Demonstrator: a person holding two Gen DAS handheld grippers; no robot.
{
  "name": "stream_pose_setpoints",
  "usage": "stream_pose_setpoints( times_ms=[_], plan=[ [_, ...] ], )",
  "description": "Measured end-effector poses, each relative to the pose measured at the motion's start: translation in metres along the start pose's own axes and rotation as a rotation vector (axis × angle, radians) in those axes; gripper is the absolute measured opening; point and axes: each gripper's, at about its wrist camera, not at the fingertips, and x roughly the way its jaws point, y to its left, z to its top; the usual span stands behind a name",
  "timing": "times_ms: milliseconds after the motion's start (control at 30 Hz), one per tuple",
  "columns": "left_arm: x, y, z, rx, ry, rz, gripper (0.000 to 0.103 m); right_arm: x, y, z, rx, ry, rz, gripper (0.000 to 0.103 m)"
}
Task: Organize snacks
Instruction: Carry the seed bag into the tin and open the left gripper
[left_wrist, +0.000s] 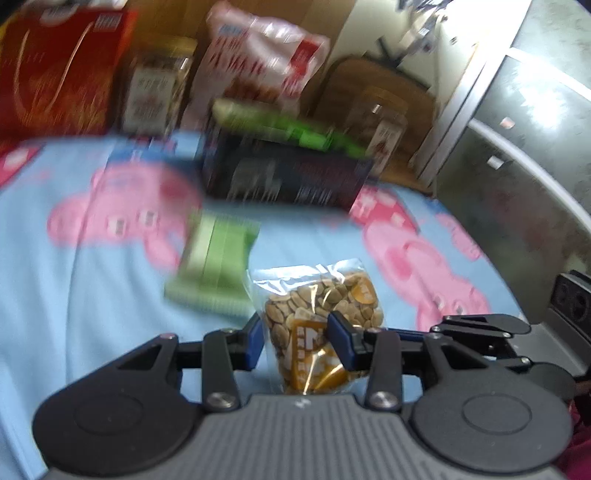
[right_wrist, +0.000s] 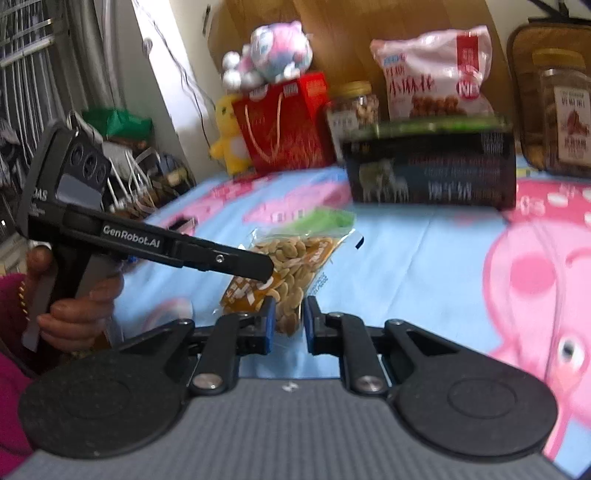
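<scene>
**Two grippers on one nut packet — settling the hold before the move**

We find the clear plastic packet of pale nuts with an orange label (left_wrist: 317, 325) low in the centre of the left wrist view, standing up between the blue pads of the left gripper (left_wrist: 295, 341). The pads press its lower half from both sides, so we judge the left tongs closed on the packet. In the right wrist view the same packet (right_wrist: 291, 266) sits just above centre, and the right gripper (right_wrist: 289, 325) has its lower corner between pads that are nearly together; whether they truly pinch the film or only bracket it, we cannot tell.

The blue bedsheet with pink cartoon pigs (left_wrist: 92, 295) lies beneath. A flat green wrapped snack (left_wrist: 214, 266) lies just left of the packet, and a dark rectangular box with a green top (right_wrist: 428, 166) stands well behind, in the upper half.

Our judgement: the film is slippery and the contents shift, so grip on the filled body, not the empty seal. Only one tool should carry; if both pull, the film may tear. Both views are motion-blurred, so moving slower would help.
</scene>
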Motion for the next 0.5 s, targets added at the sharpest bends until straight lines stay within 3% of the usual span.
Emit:
stream_pose_setpoints(
  times_ms=[233, 500],
  plan=[
    [0.01, -0.013, 0.079, 0.119, -0.133, 0.059, 0.038, 0.031, -0.032, 0.073, -0.103, -0.089, -0.096, 0.019],
    [0.081, 0.016, 0.16, 0.127, -0.153, 0.152, 0.039, 0.097, -0.087, 0.128, -0.033, -0.044, -0.189, 0.019]
  ],
)
